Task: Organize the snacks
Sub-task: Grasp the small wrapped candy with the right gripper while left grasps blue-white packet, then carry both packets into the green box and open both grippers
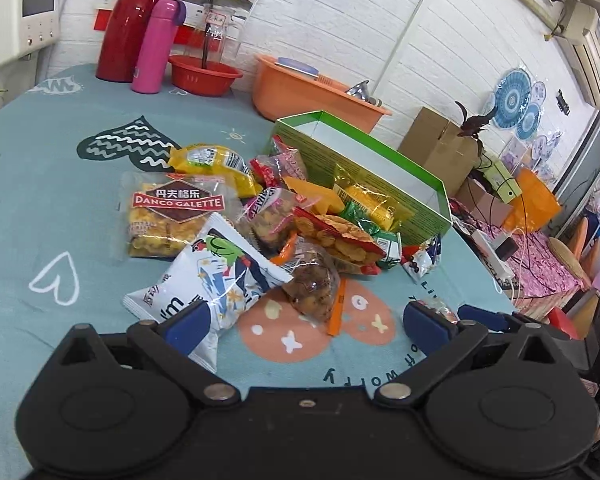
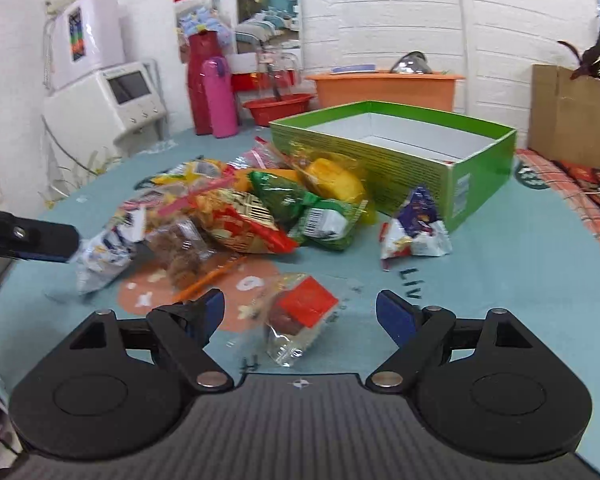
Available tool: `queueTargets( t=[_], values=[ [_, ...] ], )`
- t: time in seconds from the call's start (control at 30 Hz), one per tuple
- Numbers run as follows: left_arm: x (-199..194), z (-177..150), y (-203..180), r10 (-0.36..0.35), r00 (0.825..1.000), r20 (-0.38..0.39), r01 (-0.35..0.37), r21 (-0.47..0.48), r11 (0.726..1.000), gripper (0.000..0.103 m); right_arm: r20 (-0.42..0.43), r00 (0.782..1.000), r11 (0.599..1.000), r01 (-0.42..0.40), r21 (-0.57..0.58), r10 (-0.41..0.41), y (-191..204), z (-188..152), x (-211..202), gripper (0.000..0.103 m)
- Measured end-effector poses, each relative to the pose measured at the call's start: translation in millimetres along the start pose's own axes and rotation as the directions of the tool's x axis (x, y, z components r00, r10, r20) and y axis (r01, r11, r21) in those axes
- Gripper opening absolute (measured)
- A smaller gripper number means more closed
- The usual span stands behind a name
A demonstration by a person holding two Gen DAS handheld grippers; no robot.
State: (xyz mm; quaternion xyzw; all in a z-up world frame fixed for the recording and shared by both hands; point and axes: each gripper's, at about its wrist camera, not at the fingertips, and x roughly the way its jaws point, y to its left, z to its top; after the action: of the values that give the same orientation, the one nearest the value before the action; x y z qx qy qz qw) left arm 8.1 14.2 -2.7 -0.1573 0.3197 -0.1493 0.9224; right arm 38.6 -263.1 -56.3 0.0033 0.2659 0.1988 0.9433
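Observation:
A pile of snack packets [image 1: 300, 216] lies on the teal tablecloth beside an open green box [image 1: 320, 160], whose white inside looks bare. My left gripper [image 1: 306, 320] is open low over the near side of the pile. Its left finger touches the edge of a white and blue bag [image 1: 220, 276]. My right gripper [image 2: 302, 314] is open around a small clear packet with a red label [image 2: 300, 312] that lies apart from the pile [image 2: 252, 216]. A purple and white packet [image 2: 416, 228] rests near the green box [image 2: 380, 168] corner.
At the table's back stand a red flask [image 1: 136, 20], a pink bottle [image 1: 158, 44], a red bowl [image 1: 204, 74] and an orange basin [image 1: 312, 92]. A cardboard box [image 1: 440, 148] sits past the table's right edge. Bare cloth lies left of the pile.

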Motion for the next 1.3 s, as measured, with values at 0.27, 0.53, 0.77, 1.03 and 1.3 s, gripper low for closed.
queueTargets(
  t=[0.27,0.53,0.77,1.03,1.3],
  values=[
    [19.9,-1.8,-22.7,-0.099,0.994,-0.056,0.101,0.039,0.994,0.103,-0.016,1.000,1.000,-0.018,0.018,0.018,1.7,-3.5,-0.2,0.103],
    [43.8,12.3,-66.6,-0.230,0.969,-0.087,0.241,0.143,0.960,0.103,-0.030,0.999,0.999,0.035,-0.009,-0.035,-3.2,-8.1,4.8,0.080],
    [98.0,29.5,-113.5,-0.282,0.951,-0.123,0.304,0.232,0.924,0.103,-0.015,0.994,0.994,0.108,0.024,-0.108,-25.3,-13.9,-7.7,0.079],
    [181.5,41.2,-159.0,-0.218,0.964,-0.153,0.261,0.387,0.884,0.097,0.002,0.990,0.987,0.143,0.079,-0.144,-50.4,-19.4,-16.2,0.080],
    [225.0,33.3,-144.7,-0.123,0.967,-0.221,0.201,0.373,0.906,0.087,0.023,0.988,0.984,0.148,0.100,-0.151,-62.5,-22.4,-18.7,0.082]
  ],
)
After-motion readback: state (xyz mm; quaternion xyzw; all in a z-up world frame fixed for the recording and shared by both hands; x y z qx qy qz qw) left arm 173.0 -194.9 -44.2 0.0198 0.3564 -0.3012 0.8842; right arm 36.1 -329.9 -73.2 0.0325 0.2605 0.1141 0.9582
